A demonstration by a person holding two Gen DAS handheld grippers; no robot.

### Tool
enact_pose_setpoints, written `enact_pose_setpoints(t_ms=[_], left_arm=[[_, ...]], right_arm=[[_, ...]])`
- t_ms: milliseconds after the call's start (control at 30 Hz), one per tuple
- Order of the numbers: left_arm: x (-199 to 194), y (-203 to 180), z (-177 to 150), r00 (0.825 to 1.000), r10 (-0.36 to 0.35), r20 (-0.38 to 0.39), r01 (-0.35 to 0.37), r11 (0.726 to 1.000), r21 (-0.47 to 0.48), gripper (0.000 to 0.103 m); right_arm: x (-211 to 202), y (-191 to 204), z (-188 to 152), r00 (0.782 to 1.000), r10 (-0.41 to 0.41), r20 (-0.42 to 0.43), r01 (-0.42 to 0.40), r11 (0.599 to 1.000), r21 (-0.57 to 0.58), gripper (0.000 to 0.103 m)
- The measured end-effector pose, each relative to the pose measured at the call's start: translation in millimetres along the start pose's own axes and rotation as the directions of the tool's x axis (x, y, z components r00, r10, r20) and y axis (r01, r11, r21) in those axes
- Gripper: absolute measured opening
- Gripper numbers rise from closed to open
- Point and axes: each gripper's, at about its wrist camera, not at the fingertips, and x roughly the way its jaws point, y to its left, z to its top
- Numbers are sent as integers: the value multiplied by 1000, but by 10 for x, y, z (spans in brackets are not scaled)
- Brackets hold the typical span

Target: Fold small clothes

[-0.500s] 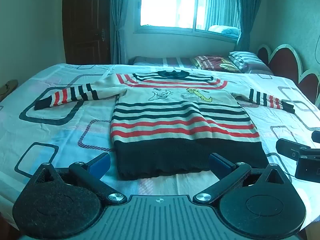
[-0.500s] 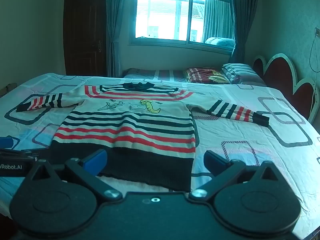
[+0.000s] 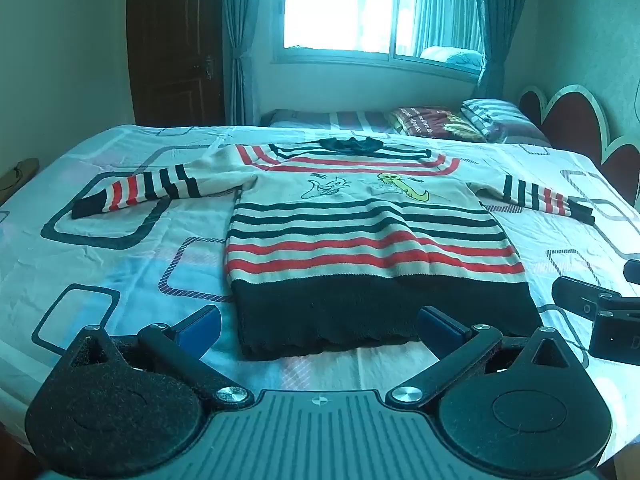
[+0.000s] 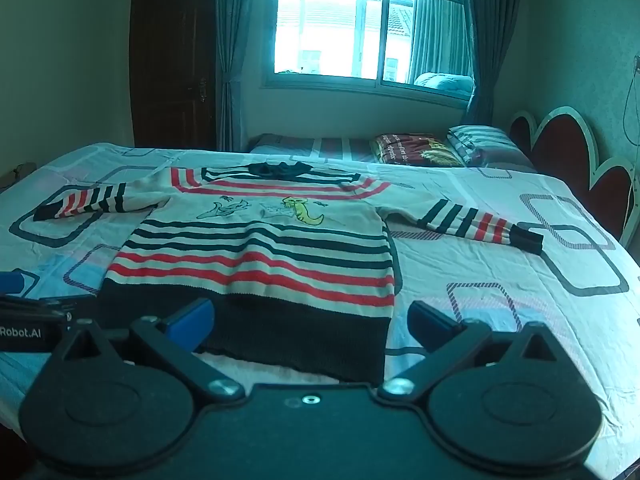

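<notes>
A small striped sweater [image 3: 372, 236] lies spread flat, front up, on the bed [image 3: 120, 240], its dark collar toward the window [image 3: 380, 8] and its broad dark hem nearest the cameras. Both sleeves reach straight out to the sides, each ending in a dark cuff resting on the patterned sheet. The chest carries two cartoon figures (one drawn in outline, one yellow) between red and dark stripes. The left gripper [image 3: 318, 322] hovers just short of the hem, its blue-tipped fingers [image 3: 200, 322] spread wide apart with nothing between them but the hem edge seen beyond. The right gripper [image 4: 310, 318] hangs over the hem's right corner, its fingers [image 4: 430, 320] likewise wide apart and gripping nothing. In the left wrist view the right gripper shows at the right edge, beside the sweater; in the right wrist view the left one appears at the left edge. Pillows [image 4: 452, 146] lie against the scalloped headboard [image 4: 568, 152] at the far right, and curtains [image 3: 236, 40] frame the window.
</notes>
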Motion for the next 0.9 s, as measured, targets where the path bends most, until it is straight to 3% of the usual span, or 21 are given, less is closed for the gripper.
enact_pose_setpoints(t_ms=[900], left_arm=[[19,15,21,1000,7,5,-7,1000,9,103]], right_arm=[[49,25,0,1000,6,0,-6,1000,1,102]])
